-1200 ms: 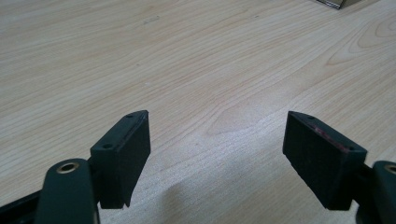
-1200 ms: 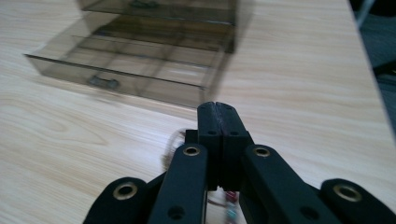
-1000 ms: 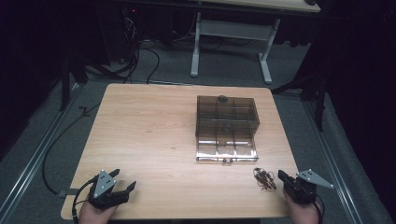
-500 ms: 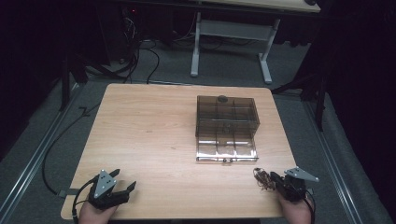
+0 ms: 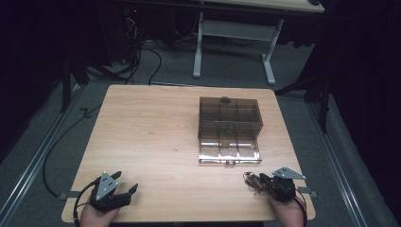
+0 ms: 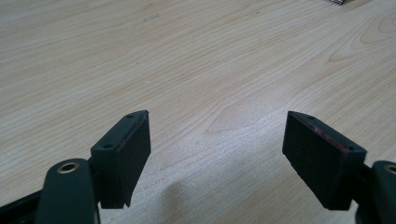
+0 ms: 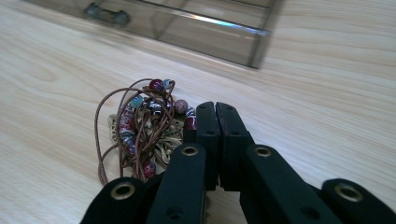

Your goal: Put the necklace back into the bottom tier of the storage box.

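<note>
At the lower left of the high view, the left gripper (image 5: 126, 193) rests on the wooden worktop (image 5: 151, 137), its jaws spread wide with nothing between them. Right of centre stands a smoky clear compartment box (image 5: 229, 130), its front drawer pulled out toward the lower edge. At the lower right, the right gripper (image 5: 260, 182) has its jaws pressed together just beside a tangled beaded cord necklace (image 7: 142, 126); whether they pinch a strand cannot be told.
</note>
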`<state>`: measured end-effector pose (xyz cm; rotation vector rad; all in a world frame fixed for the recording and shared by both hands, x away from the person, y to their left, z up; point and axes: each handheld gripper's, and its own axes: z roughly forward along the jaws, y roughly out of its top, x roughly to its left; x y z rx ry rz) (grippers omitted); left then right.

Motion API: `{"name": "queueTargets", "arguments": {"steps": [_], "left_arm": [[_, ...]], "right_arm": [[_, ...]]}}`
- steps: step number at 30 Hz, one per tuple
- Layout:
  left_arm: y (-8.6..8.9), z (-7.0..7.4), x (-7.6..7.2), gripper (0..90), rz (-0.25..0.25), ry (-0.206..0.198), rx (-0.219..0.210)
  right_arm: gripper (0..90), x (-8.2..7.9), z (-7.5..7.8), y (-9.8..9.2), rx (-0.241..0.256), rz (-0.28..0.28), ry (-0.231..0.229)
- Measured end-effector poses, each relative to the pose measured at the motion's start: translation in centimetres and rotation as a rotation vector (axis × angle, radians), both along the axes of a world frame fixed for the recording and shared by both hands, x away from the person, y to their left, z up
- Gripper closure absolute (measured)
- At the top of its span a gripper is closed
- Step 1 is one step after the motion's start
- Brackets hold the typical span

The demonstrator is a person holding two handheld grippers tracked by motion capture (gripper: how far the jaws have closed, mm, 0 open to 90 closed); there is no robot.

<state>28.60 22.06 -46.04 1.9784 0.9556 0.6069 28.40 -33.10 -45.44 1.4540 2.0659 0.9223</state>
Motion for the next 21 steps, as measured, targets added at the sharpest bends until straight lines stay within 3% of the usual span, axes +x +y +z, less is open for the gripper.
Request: {"name": "queueTargets", "arguments": {"steps": [10,17,21], "left_arm": [[0.0,0.0,0.0,23.9,0.000,-0.003,-0.003],[0.0,0.0,-0.1,23.8,0.000,-0.006,0.001],[0.0,0.0,0.0,23.7,0.002,-0.002,0.000]], "right_arm": [[87.9,-0.1,0.0,3.0,-0.008,0.080,0.006],[87.9,-0.5,0.6,2.1,0.004,0.034,-0.054],[87.5,-0.6,0.6,1.2,0.021,-0.003,-0.059]]}}
